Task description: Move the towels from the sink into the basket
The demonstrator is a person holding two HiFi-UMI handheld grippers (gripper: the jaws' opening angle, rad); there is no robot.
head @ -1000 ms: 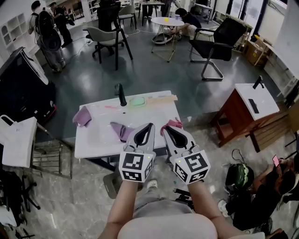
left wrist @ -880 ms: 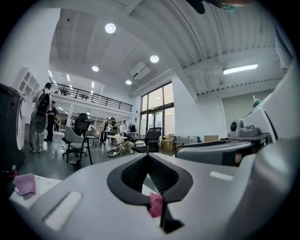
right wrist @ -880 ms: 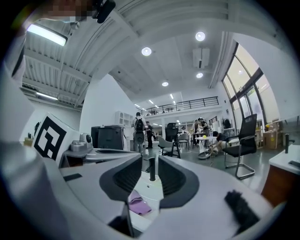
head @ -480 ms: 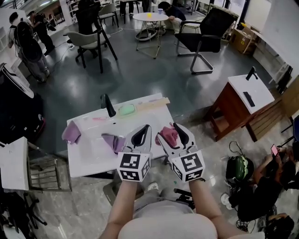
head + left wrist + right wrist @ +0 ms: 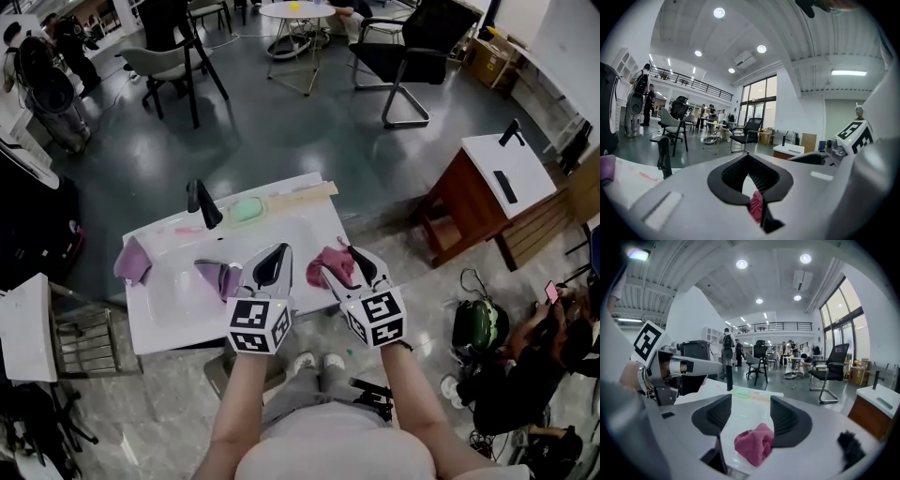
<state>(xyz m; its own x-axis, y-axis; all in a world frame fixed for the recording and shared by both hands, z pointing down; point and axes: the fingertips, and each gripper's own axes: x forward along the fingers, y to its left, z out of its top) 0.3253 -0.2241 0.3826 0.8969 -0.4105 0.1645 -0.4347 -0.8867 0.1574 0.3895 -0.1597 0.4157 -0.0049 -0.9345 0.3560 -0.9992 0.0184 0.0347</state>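
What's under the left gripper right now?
A lavender towel in the sink basin shows beside the left gripper; its right end is covered, so its extent there is unseen.

The 2 forearms (image 5: 241,398) reach forward side by side, the left gripper (image 5: 278,251) with its fingers closed tip to tip and the right gripper (image 5: 340,263) with fingers that have just opened wide, a pink towel (image 5: 753,445) lying between them.

Office; mesh chair (image 5: 412,37), round table (image 5: 298,11)
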